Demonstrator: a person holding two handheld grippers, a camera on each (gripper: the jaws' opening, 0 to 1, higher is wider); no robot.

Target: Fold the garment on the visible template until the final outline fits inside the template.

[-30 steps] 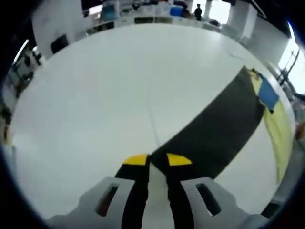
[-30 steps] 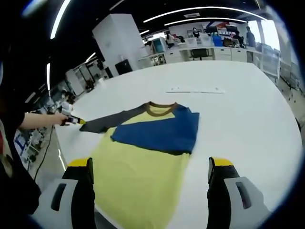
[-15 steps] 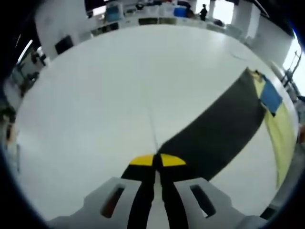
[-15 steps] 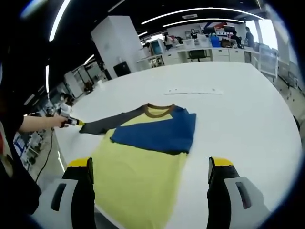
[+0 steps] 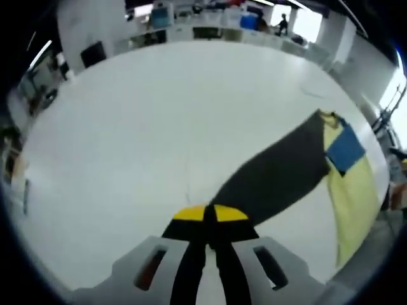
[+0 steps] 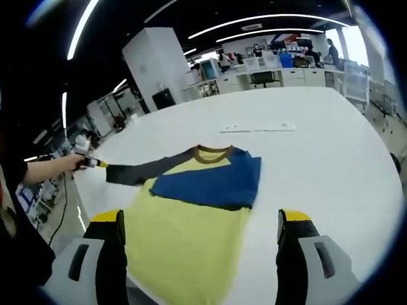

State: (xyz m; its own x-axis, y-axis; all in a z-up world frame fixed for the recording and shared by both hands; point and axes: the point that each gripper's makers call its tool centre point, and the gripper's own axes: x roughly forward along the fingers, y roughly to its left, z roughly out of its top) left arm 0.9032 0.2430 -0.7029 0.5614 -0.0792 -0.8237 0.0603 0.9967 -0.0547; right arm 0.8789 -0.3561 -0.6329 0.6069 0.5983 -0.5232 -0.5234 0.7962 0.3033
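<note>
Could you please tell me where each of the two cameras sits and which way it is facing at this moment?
Left gripper view: rides the left gripper, jaws shut on the dark grey sleeve, looking across the white table toward the yellow shirt with a blue folded sleeve.
Right gripper view: rides the right gripper, jaws wide apart above the shirt's hem, facing its brown collar; the person's forearm shows.
Shared: shirt, sleeve, table.

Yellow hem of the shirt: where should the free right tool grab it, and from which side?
Judging by the right gripper view, take the hem's near-right corner, coming in low from the near table edge. The shirt lies flat there in one yellow layer, clear of the folded blue sleeve, and the right tool hangs open over it. The left tool is shut on the dark sleeve.
</note>
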